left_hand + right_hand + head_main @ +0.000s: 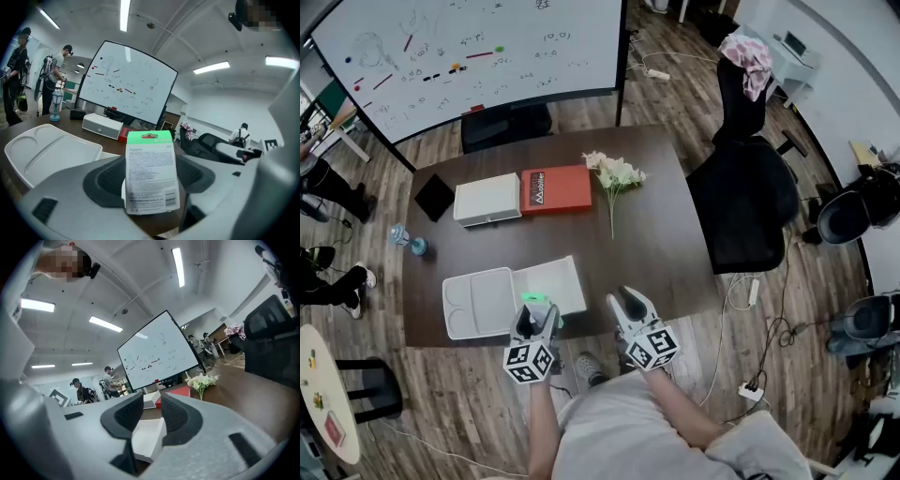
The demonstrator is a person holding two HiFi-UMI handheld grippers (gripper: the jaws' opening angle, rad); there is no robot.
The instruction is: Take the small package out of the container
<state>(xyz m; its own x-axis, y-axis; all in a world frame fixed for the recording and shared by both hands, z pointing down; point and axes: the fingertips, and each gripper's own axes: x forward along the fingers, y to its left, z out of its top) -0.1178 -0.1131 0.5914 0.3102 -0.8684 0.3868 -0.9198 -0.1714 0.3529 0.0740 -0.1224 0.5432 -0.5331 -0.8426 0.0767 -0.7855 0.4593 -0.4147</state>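
Observation:
A small flat package (151, 173) with a green top and a printed white back stands upright between the jaws of my left gripper (151, 185), which is shut on it. From the head view this gripper (538, 309) sits at the table's near edge, and the package's green top (534, 299) hovers over the near right corner of the open white container (478, 302). The container's divided tray (47, 150) lies to the left. My right gripper (627, 302) hangs at the near edge to the right, open, jaws close together with nothing between them (152, 416).
On the dark table (675, 234) lie a white box (487, 199), a red box (555, 188), a sprig of white flowers (614, 173), a black pad (434, 196) and a small blue object (408, 240). A black chair (750, 197) stands at the right; a whiteboard (469, 47) stands behind.

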